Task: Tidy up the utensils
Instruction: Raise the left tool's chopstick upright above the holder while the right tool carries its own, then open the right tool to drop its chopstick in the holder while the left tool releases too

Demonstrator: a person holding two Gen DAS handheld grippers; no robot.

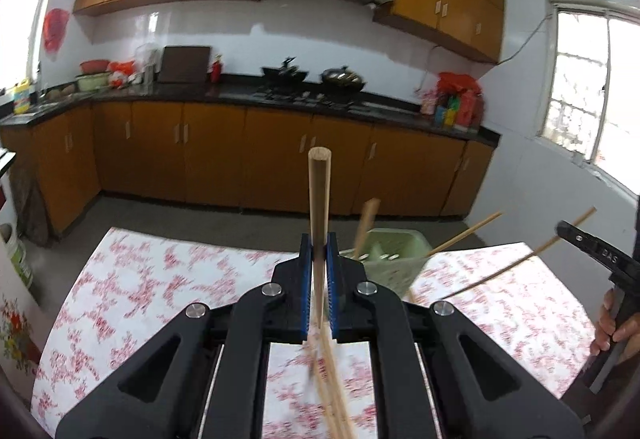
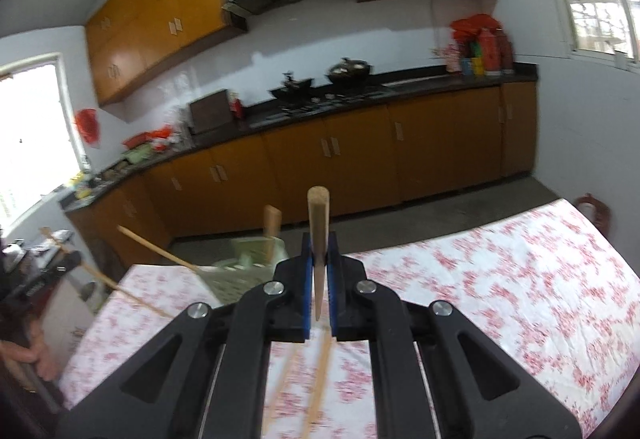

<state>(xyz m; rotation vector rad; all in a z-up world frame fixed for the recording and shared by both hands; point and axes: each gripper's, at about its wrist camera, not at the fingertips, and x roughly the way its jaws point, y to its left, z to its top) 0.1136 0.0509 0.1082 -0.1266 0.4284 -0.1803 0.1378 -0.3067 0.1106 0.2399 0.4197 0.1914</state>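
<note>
A: The tablecloth (image 1: 152,279) looks smeary. I can't make out its red pattern.

B: The green basket (image 1: 394,259) is fuzzy too. The left gripper (image 1: 319,259) hides its left side.

A: The stick (image 1: 319,199) runs down between the blue pads, and its bottom end is cut off by the picture's edge.

B: In the right view, the other stick (image 2: 318,223) has its lower part tucked inside the right gripper (image 2: 319,263).

A: The things on the far counter (image 2: 420,83) are too small to name.
</note>
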